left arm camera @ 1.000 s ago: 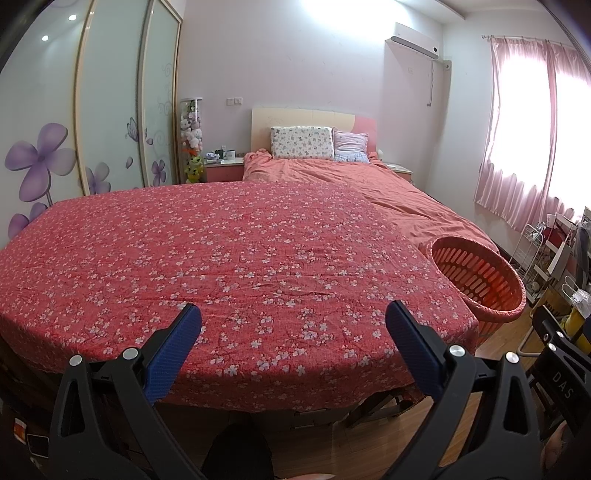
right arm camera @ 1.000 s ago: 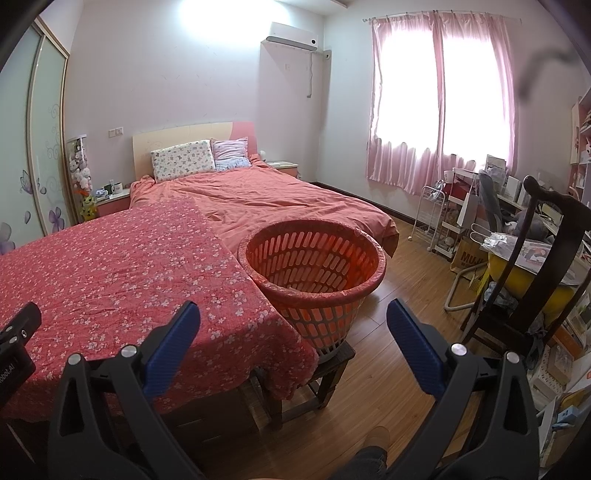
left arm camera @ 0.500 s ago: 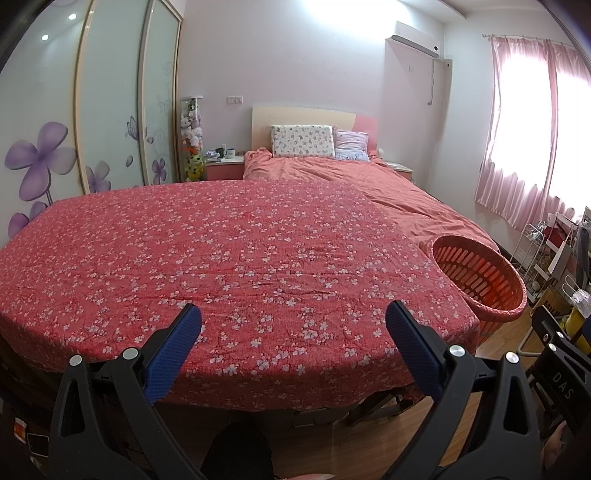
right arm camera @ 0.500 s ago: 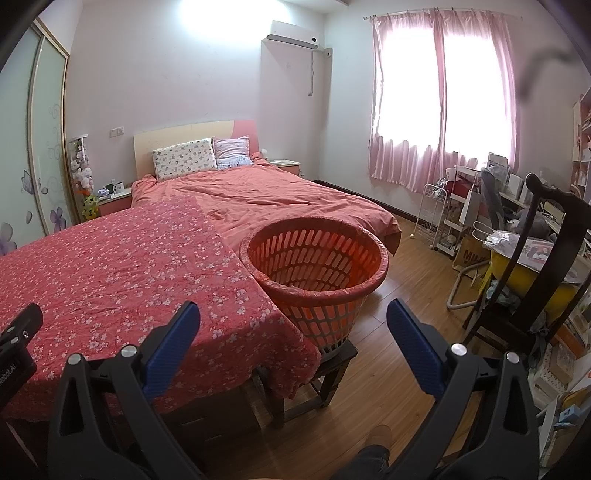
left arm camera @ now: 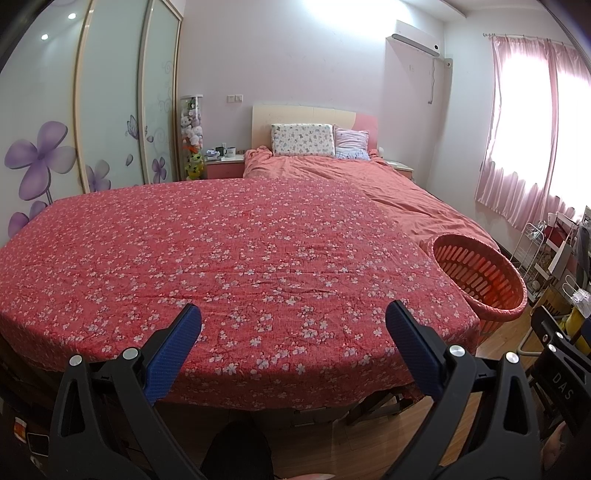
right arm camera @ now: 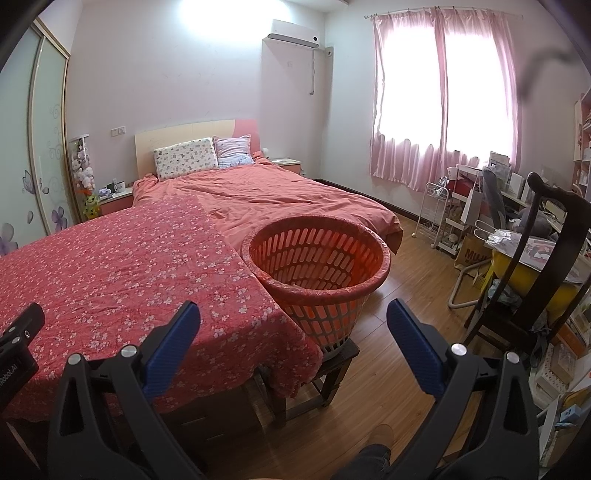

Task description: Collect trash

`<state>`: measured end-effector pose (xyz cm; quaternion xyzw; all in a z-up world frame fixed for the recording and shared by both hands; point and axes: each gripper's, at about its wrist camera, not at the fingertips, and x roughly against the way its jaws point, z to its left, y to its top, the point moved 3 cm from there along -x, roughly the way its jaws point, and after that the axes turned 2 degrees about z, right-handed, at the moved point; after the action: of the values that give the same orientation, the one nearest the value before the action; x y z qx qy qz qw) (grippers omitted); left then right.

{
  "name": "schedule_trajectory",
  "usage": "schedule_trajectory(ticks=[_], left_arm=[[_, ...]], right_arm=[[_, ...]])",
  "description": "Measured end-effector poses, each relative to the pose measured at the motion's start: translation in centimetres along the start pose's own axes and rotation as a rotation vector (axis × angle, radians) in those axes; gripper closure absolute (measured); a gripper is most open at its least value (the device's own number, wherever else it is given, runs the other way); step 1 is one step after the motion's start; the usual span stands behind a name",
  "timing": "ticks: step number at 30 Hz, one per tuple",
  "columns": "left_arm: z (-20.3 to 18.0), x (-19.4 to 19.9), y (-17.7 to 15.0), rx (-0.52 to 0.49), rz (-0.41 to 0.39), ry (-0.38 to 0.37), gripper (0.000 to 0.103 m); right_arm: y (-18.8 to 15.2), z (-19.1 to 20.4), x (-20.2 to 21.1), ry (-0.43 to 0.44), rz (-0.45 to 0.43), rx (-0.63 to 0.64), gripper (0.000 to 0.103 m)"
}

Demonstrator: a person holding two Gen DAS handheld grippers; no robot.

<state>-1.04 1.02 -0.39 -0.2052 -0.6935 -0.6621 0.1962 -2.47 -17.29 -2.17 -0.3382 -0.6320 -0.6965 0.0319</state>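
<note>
We hold the left gripper [left arm camera: 293, 325] and right gripper [right arm camera: 293, 323] spread wide, gripping nothing. The orange basket [right arm camera: 369, 291], right of the floral-covered table [right arm camera: 110, 266], looks empty, though its bottom is partly hidden.

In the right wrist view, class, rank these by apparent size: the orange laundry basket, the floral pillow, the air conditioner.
1. Orange laundry basket, but it is nearest the camera.
2. Floral pillow.
3. Air conditioner, close to the pillow, so that order is unsure.
</note>
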Motion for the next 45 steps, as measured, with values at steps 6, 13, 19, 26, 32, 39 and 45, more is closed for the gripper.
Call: schedule_trajectory(ticks=[6, 13, 19, 26, 32, 39, 45], left_arm=[[0.04, -0.02, -0.08, 0.0, 0.001, 0.001, 0.004], [0.04, -0.12, -0.07, 0.0, 0.002, 0.001, 0.004], [0.07, -0.14, -0.01, 0.0, 0.002, 0.001, 0.004], [0.13, -0.24, -0.33, 0.0, 0.005, 0.004, 0.004], [0.3, -0.09, -0.4, -0.003, 0.006, 0.005, 0.004], [0.26, -0.11, -0.31, -0.005, 0.009, 0.005, 0.004], [0.43, -0.08, -0.33, -0.007, 0.01, 0.008, 0.004]], right_arm=[[-0.06, 0.01, -0.02, 0.002, 0.001, 0.0, 0.004], [0.06, -0.16, -0.04, 0.002, 0.001, -0.001, 0.004], [0.1, -0.18, -0.03, 0.002, 0.002, -0.001, 0.004], [0.16, -0.21, 0.0, 0.003, 0.002, -0.001, 0.004], [0.02, -0.03, 0.01, 0.004, 0.003, -0.002, 0.004], [-0.05, 0.06, 0.0, 0.005, 0.003, -0.001, 0.004], [0.07, -0.1, 0.0, 0.005, 0.003, -0.001, 0.004]])
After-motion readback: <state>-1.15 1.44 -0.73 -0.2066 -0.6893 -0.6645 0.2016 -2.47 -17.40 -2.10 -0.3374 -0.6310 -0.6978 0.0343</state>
